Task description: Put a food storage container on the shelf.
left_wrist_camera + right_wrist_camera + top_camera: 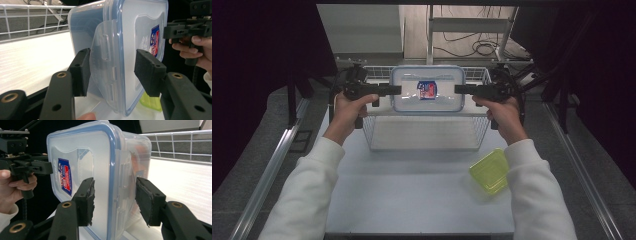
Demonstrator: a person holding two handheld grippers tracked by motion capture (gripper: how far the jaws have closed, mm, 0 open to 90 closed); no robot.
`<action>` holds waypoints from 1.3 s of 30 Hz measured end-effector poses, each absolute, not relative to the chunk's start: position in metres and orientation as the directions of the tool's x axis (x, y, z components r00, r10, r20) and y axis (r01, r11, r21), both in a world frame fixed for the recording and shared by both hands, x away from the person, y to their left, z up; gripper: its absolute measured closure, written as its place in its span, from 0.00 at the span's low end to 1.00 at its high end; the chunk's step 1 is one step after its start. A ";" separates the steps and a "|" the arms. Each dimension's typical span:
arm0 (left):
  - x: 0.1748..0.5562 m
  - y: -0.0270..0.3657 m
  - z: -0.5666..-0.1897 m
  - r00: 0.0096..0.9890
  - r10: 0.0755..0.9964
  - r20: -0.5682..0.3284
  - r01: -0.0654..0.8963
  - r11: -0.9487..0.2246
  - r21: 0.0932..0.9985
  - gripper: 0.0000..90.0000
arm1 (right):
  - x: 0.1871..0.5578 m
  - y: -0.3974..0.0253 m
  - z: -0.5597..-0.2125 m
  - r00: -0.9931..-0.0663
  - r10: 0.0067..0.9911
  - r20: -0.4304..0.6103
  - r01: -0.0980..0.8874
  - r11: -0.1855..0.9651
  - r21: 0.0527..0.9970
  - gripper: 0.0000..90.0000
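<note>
A clear plastic container [412, 100] with a blue-rimmed lid and a red and blue label [427, 90] hangs level over the white wire basket [373, 131]. My left gripper [397, 90] grips its left end and my right gripper [458, 89] its right end. In the left gripper view the jaws [113, 70] straddle the container [120, 37] at its latch flap, one pad on the flap, the other at the lid. In the right gripper view the jaws [115, 200] bracket the opposite end of the container [82, 157] the same way.
A yellow-green plastic tub [490, 171] lies on the white table [412, 200] near the right sleeve, in front of the basket. Metal rails run along both sides of the table. Cables and a frame lie on the floor behind the basket.
</note>
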State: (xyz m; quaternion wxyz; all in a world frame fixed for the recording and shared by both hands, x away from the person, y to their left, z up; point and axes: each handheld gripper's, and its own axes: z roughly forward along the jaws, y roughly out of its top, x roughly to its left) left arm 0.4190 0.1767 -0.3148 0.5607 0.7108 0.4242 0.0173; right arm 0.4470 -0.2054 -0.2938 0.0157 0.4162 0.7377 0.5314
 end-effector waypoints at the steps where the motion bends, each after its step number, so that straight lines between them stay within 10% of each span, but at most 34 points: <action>1: 0.420 0.176 -0.315 0.640 0.623 -0.450 0.582 -0.010 0.813 0.53 | 0.447 -0.205 -0.293 -0.647 0.640 0.415 0.597 0.087 0.798 0.55; 22: 0.440 0.174 -0.316 0.522 0.710 -0.473 0.616 0.069 0.785 0.25 | 0.441 -0.203 -0.297 -0.601 0.686 0.410 0.599 0.047 0.800 0.51; 26: 0.412 0.180 -0.308 0.556 0.712 -0.429 0.569 0.050 0.821 0.41 | 0.433 -0.208 -0.297 -0.615 0.673 0.411 0.588 0.045 0.807 0.49; 32: 0.384 0.176 -0.313 0.626 0.683 -0.375 0.552 -0.049 0.832 0.96 | 0.422 -0.213 -0.302 -0.626 0.658 0.419 0.587 0.043 0.808 0.46; 39: 0.382 0.154 -0.332 0.676 0.658 -0.332 0.560 -0.166 0.812 1.00 | 0.402 -0.215 -0.308 -0.652 0.628 0.425 0.576 0.044 0.817 0.42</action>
